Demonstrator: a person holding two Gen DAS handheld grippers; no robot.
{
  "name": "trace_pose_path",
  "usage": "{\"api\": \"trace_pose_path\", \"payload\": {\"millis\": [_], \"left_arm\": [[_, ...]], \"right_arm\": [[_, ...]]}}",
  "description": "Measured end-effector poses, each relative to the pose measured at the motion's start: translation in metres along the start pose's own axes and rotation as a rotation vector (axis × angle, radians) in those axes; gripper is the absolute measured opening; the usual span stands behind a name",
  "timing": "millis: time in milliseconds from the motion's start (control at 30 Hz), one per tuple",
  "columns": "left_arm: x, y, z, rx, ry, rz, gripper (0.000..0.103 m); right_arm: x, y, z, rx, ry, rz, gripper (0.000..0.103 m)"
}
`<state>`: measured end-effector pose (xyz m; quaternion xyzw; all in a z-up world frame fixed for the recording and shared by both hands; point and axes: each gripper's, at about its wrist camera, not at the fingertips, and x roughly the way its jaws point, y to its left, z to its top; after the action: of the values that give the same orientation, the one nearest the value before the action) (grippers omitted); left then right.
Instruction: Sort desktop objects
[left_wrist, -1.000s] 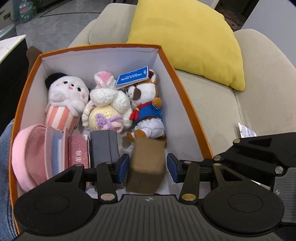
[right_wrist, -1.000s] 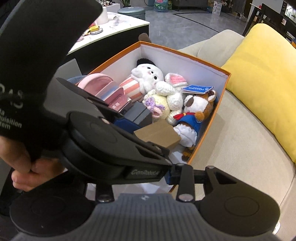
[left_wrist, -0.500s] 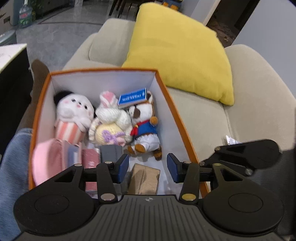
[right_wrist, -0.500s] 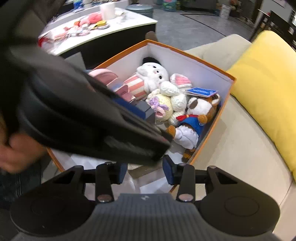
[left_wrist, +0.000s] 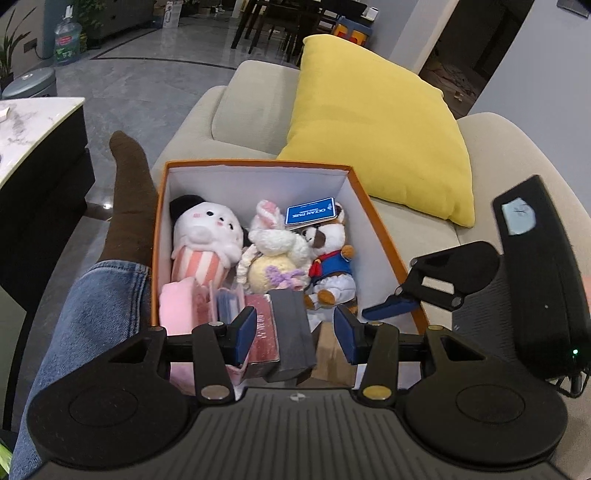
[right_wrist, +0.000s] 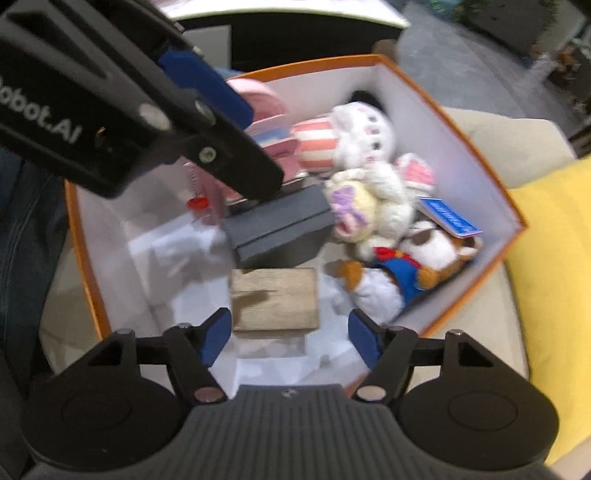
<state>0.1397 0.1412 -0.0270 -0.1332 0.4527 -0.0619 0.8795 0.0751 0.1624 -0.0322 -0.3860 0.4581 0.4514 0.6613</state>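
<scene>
Both hand-held grippers have pulled back above the orange box (left_wrist: 376, 225). Left hand-held gripper (left_wrist: 295, 334) hangs half open and empty; right hand-held gripper (right_wrist: 290, 334) is opening, empty, over the brown block (right_wrist: 275, 297) on the box floor beside the grey case (right_wrist: 277, 225). Descending carelessly could clip the left one, close above.

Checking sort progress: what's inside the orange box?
Orange box holds three plush toys at the back, pink items, a dark grey case and a brown box on white paper. Anything beneath is covered.
</scene>
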Motion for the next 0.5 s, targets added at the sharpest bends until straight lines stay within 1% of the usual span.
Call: {"api": "trace_pose_path", "payload": {"millis": [67,100,200,233,333,500], "left_arm": [[0.0,0.002,0.0,0.0,0.0,-0.005,0.054],[0.001,0.003,0.0,0.002,0.0,-0.006,0.054],[0.002,0.005,-0.002,0.012,0.005,-0.015,0.054],[0.002,0.005,-0.003,0.012,0.005,-0.014,0.054],[0.003,0.01,-0.004,0.005,0.013,-0.015,0.054],[0.001,0.016,-0.005,-0.003,0.009,-0.017,0.054]], "right_arm": [[0.005,0.002,0.004,-0.02,0.023,0.022,0.071],[0.008,0.004,0.006,-0.034,0.038,0.017,0.071],[0.022,0.007,0.009,-0.072,0.099,0.0,0.064],[0.024,0.007,0.01,-0.081,0.108,-0.003,0.062],[0.025,0.004,0.011,-0.113,0.112,0.013,0.061],[0.025,0.001,0.01,-0.251,0.108,0.021,0.061]]}}
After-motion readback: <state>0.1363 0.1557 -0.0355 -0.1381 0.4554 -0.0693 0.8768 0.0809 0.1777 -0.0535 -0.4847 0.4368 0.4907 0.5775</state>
